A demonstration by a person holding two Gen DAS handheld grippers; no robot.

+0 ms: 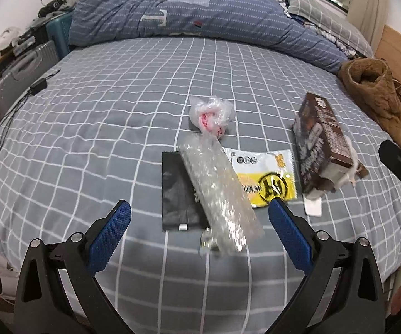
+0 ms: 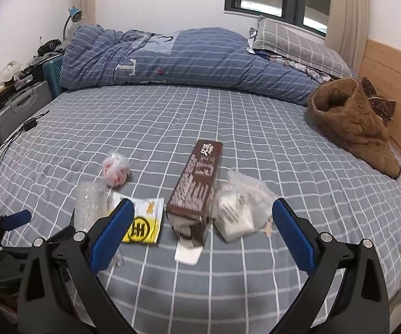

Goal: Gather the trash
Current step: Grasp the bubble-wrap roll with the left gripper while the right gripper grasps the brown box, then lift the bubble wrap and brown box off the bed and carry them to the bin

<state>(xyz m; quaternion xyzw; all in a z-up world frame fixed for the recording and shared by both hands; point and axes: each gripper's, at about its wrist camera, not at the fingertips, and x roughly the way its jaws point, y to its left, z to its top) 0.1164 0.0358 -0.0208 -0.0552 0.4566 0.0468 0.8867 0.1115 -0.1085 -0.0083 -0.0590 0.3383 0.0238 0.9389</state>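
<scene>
The left gripper (image 1: pixel 199 214) is hanging wide open with nothing between its blue pads, and the right gripper (image 2: pixel 203 214) is likewise spread open and empty. Both are hovering over the near edge of the bed (image 1: pixel 103 105), so the step in hand looks like the approach to a first pick, with no piece of trash gripped yet.

Directly ahead of the left gripper, almost between its fingertips, a clear bubble-wrap sleeve (image 1: pixel 220 192) is lying across a flat black pouch (image 1: pixel 176 192). Just beyond its right finger a yellow and white sachet (image 1: pixel 267 175) is sitting partly under the sleeve, and farther ahead a crumpled plastic wad with pink print (image 1: pixel 210 117) is resting on the sheet. Off to its right a brown carton (image 1: pixel 320 142) is lying on its side with its near end torn open.

Seen from the right gripper, that brown carton (image 2: pixel 197 186) is lying straight ahead between the fingers, a white scrap of paper (image 2: pixel 186 253) is poking out at its near end, and a clear bag of white packaging (image 2: pixel 236 214) is touching its right side. The yellow and white sachet (image 2: pixel 142 222) is showing just behind its left finger.

The next move, as I judge it, is calling for a short descent onto the sleeve by the left gripper, pinching only the top layer; thin film is likely to slip
</scene>
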